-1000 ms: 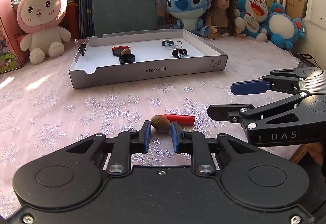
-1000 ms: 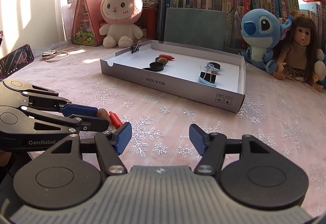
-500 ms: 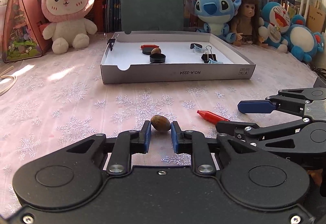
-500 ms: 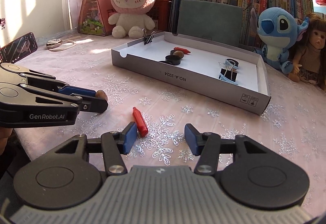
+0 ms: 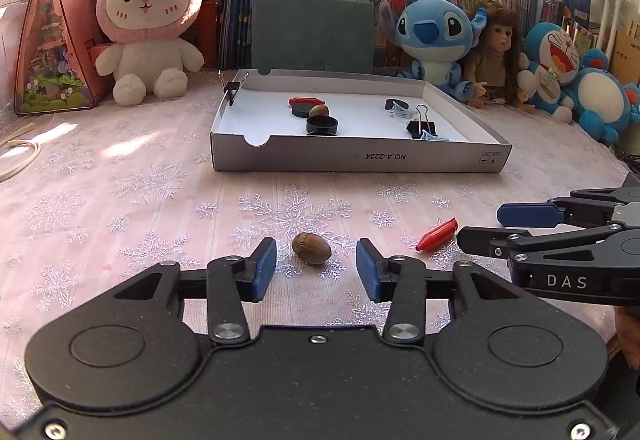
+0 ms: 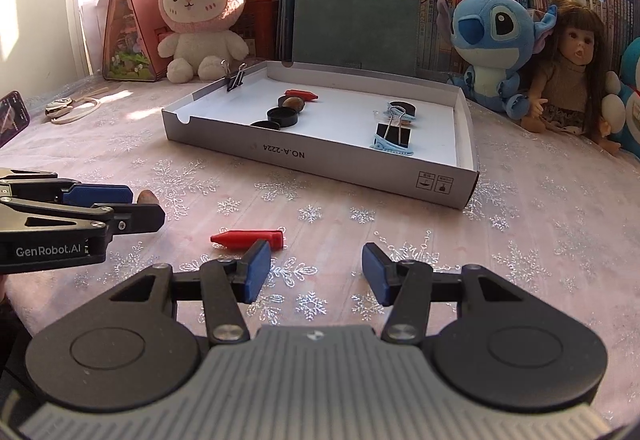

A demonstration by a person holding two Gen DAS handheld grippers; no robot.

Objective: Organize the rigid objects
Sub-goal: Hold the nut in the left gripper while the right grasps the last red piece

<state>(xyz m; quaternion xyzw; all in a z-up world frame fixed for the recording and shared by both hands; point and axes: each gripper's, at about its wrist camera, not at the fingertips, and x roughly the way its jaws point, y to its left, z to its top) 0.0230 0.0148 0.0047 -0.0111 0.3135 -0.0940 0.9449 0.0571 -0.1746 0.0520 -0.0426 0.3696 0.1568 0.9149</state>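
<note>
**Acorn let go on the cloth, red piece waiting beside it**

On the left, the left gripper (image 5: 316, 268) is sitting low over the snowflake tablecloth (image 5: 120, 200) with its jaws having just been opening; the blue pads (image 5: 264, 268) are now standing apart on either side of the acorn (image 5: 311, 248), which is lying on the cloth between them and touching neither. So the nut is resting loose, near the camera and well short of the tray.

Moving right, the red crayon-like piece (image 6: 246, 239) is lying on the cloth just beyond the right gripper's left pad, its pointed end aiming left. The right gripper (image 6: 316, 272) is hovering with its jaws apart and nothing between them; the red piece is sitting off to the left of that gap rather than inside it.

Farther off, the shallow cardboard tray (image 5: 360, 160) is already holding black caps, another acorn, a red piece and binder clips.

Judging by this, the sorting is partly done, and the step in hand looks like setting up a fresh pickup of the two loose items. The next move probably calls for the right gripper to be shifting left so the red piece falls between its pads, or the left to be re-closing squarely on the acorn, which is round and may be rolling away if pinched off-centre.
</note>
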